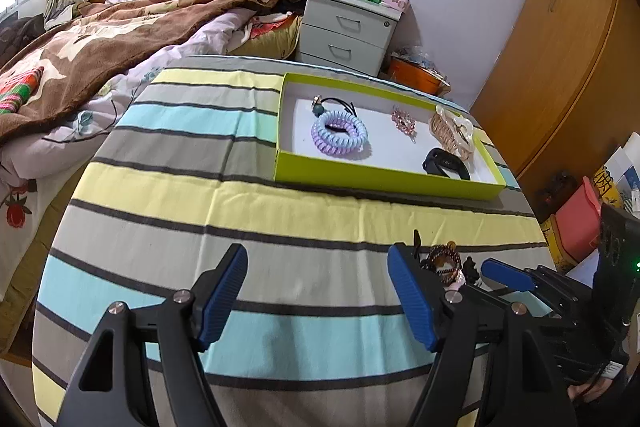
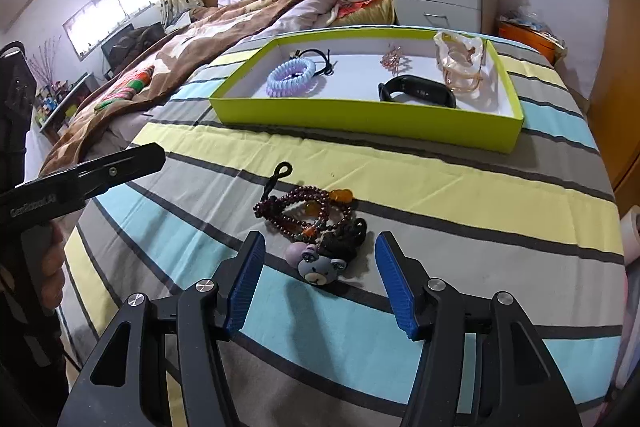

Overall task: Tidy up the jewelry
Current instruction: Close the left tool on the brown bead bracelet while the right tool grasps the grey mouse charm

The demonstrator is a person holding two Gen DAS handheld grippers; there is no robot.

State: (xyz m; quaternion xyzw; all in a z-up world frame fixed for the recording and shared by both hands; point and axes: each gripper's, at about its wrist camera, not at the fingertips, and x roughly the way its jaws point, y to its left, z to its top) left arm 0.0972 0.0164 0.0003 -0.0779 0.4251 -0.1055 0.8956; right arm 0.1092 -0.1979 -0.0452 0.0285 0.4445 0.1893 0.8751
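Two grippers of mine, left gripper point(image 1: 316, 299) and right gripper point(image 2: 320, 281), hang released over the striped worktop point(image 1: 280, 219). Bead bracelet point(image 2: 308, 213) and bear hair tie point(image 2: 320, 267) lie before the right one; the green tray point(image 2: 360, 117) sits farther back, near the bed point(image 1: 120, 39) and nightstand point(image 1: 348, 31).

I see a surface covered by a striped cloth point(image 2: 460, 203) in yellow, grey and light blue bands. A lime-green tray point(image 2: 360, 119) rests directly on it at the far side. Nearer me, a dark bead bracelet point(image 2: 304, 211) and a bear-head hair tie point(image 2: 320, 263) lie on the cloth, touching each other.
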